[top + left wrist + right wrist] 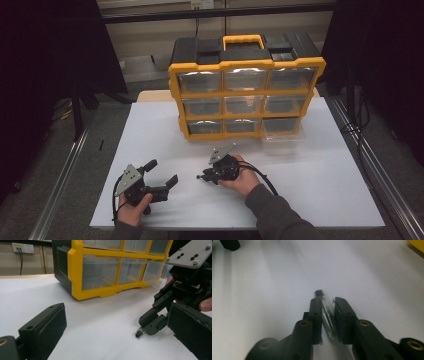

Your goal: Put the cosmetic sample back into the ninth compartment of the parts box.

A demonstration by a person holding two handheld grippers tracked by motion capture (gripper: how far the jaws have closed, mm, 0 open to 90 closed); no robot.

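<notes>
Two jaws of the right gripper (325,308) are pinching a small clear tube with a black cap (325,315), low over the white table (310,190) in front of the yellow organizer (245,95). Cap pokes out past the jaw tips, tube body lies lengthwise between the pads. Left gripper (162,174) is spread wide, holding nothing, resting on the table off to the organizer's front left, well apart from the tube. One clear drawer (282,135) at the organizer's bottom right is pulled out; probably the destination. To do this well: keep the squeeze steady since the tube is slick and round, lift straight up before travelling, carry it level toward the pulled-out drawer, and let go only once the cap is inside the drawer walls.
</notes>
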